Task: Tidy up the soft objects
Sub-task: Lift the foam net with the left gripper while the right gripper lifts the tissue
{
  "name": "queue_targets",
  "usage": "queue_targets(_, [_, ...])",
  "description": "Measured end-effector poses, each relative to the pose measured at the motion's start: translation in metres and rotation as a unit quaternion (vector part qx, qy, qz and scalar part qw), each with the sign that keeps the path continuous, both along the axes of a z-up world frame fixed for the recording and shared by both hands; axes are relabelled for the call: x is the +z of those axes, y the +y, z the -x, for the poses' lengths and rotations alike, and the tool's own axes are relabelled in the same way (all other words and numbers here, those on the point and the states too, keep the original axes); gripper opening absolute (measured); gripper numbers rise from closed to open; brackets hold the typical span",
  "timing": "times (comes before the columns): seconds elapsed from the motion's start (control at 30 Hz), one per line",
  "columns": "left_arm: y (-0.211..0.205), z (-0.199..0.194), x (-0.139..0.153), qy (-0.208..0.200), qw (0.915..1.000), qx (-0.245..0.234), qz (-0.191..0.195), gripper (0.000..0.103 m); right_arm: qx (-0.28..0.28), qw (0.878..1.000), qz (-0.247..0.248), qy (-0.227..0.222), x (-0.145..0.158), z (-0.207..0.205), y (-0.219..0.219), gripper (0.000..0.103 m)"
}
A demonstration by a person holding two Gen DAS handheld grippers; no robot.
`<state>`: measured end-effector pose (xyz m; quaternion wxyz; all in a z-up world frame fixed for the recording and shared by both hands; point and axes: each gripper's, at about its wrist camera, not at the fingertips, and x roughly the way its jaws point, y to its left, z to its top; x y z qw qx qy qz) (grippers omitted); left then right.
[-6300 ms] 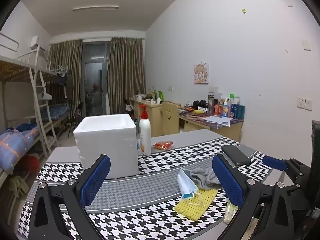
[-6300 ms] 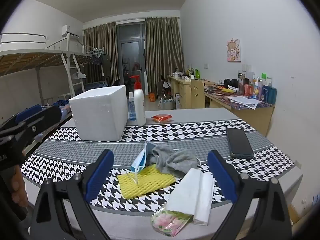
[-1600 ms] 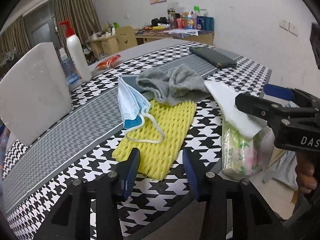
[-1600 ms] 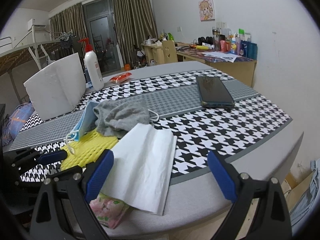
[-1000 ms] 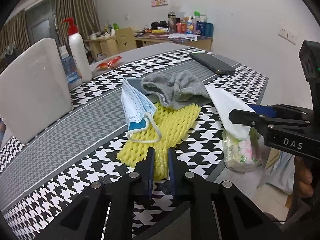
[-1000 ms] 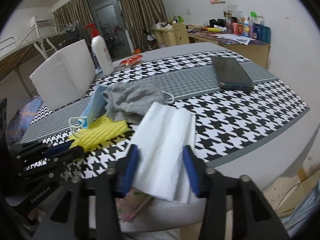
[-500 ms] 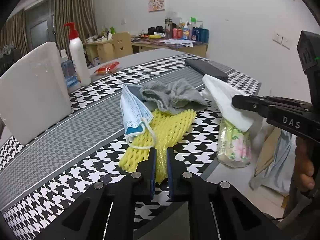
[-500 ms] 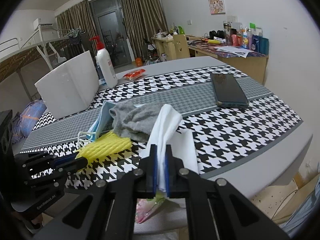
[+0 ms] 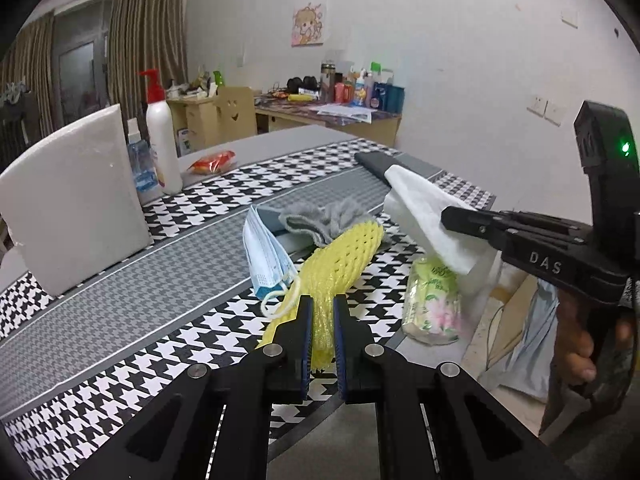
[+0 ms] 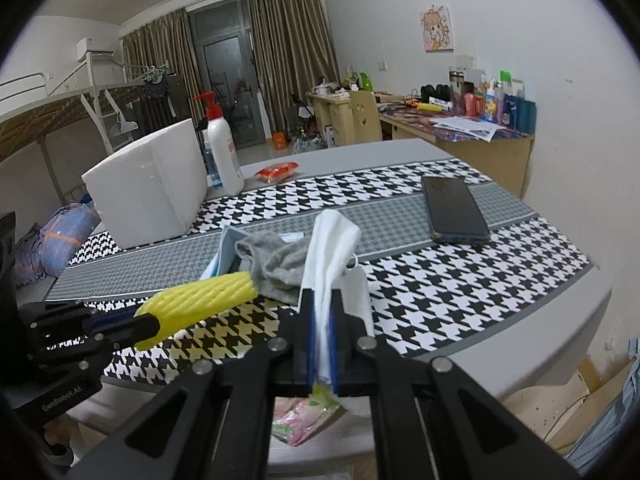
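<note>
My left gripper [image 9: 320, 312] is shut on the near end of a yellow foam net [image 9: 340, 256], which hangs lifted off the houndstooth cloth; the net [image 10: 200, 296] shows at the left of the right wrist view. My right gripper [image 10: 322, 312] is shut on a white tissue [image 10: 330, 248], pulled up out of a flowered tissue pack [image 10: 304, 416]. That tissue [image 9: 424, 212] and pack [image 9: 432, 300] hang at the table's edge in the left wrist view. A blue face mask [image 9: 264, 252] and a grey sock [image 9: 324, 220] lie behind the net.
A white foam box [image 10: 152, 188] stands at the back left, with a pump bottle [image 10: 222, 152] and a small red packet [image 10: 278, 170] beside it. A dark phone [image 10: 454, 210] lies on the cloth at the right. The table's rounded edge [image 10: 560, 320] is close.
Both grippers have risen. The left one lifted the yellow net off the cloth, bunching it into a roll. The right one closed on the tissue and pulled it upward.
</note>
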<state>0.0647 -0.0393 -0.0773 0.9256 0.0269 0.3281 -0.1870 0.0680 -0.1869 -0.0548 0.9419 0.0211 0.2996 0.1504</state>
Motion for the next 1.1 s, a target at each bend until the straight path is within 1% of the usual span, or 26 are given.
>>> queue_targets(0.5, [0.018, 0.013, 0.028, -0.034, 0.999, 0.012, 0.029, 0.01, 0.013, 0.999, -0.002, -0.029, 0.015, 0.007, 0.009, 0.008])
queue_targets(0.77, [0.027, 0.014, 0.038, -0.057, 0.9972, 0.041, 0.024, 0.01, 0.019, 0.999, -0.002, -0.046, 0.022, 0.011, 0.014, 0.008])
queue_targets(0.83, [0.029, 0.014, 0.039, -0.063, 0.9964, 0.053, 0.018, 0.01, 0.023, 0.998, -0.001, -0.051, 0.024, 0.012, 0.016, 0.008])
queue_targets(1.1, [0.041, 0.014, 0.048, -0.074, 0.9947, 0.07, 0.017, 0.01, 0.041, 0.997, -0.002, -0.062, 0.03, 0.006, 0.025, 0.008])
